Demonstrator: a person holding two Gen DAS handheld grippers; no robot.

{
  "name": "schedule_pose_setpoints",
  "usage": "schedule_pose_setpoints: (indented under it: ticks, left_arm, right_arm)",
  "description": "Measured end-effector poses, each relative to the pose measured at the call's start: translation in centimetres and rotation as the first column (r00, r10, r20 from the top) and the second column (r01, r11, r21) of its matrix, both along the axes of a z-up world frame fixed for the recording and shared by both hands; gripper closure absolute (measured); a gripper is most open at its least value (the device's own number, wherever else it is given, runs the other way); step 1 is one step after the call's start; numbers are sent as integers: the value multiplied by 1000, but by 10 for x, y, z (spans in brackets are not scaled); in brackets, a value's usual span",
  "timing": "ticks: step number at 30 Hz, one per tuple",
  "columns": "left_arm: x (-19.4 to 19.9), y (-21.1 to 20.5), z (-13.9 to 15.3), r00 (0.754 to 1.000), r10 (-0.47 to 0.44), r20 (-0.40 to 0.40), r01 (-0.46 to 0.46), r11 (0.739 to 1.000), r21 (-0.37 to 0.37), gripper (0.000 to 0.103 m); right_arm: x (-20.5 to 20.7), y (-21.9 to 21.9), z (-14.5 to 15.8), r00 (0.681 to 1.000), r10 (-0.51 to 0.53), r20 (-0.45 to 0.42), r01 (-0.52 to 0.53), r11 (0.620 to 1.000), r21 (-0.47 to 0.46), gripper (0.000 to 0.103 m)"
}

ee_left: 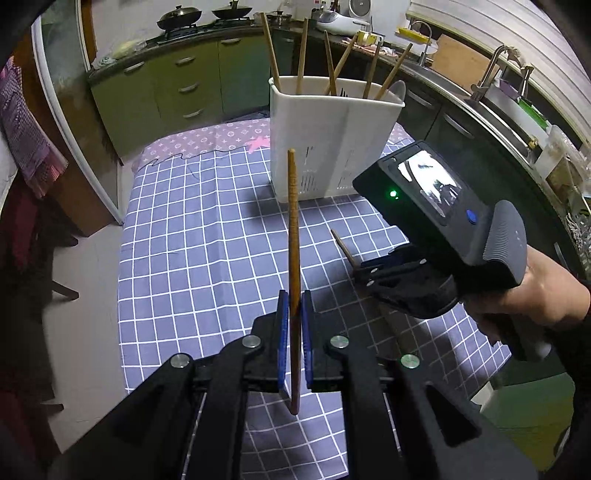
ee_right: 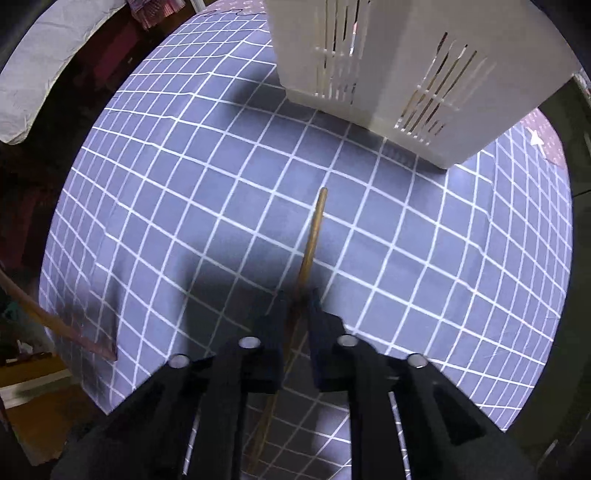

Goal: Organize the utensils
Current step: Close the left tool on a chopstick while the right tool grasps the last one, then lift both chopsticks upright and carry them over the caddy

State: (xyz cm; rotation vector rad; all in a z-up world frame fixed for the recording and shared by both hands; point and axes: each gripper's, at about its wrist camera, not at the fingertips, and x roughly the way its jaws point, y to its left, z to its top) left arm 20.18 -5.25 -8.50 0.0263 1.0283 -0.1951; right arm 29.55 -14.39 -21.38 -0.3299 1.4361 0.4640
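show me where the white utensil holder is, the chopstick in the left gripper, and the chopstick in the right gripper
white utensil holder [ee_left: 314,147]: left wrist view, front wall.
left gripper's chopstick [ee_left: 293,229]: left wrist view, mid-shaft.
right gripper's chopstick [ee_right: 313,236]: right wrist view, shaft beyond the pads.

Under me, a blue checked tablecloth [ee_left: 207,236]; beyond it I see green cabinets [ee_left: 166,85], two woks [ee_left: 179,18] and a sink faucet [ee_left: 489,70]

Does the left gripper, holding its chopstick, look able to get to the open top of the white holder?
Probably yes: the left gripper grips a brown wooden chopstick, and only checked cloth lies before the white slotted plastic utensil holder; the right gripper sits aside.
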Motion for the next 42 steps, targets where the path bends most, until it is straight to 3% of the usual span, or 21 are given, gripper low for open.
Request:
schedule_pose_setpoints:
  ticks: [6,12,19,30,42]
  left_arm:
    - [-3,1,0,1000,-5,15,5,1000,8,96]
    - [-7,2,7,999,-10,44,10,1000,17,96]
    - [-17,0,17,996,-25,87,23,999,24,96]
    - [-24,-1,20,995,-31,92,28,999,30,96]
    - [-23,-9,34,992,-60,108,56,998,43,96]
  right_arm:
    - [-3,-7,12,999,-14,36,12,998,62,96]
    - [-22,-40,67,989,-58,137,30,981,193,96]
    - [-64,-92,120,951,-127,283,38,953,300,96]
    - [-115,-138,142,895,-206,396,57,933,356,96]
    - [-117,-143,150,893,-211,396,47,921,386,96]
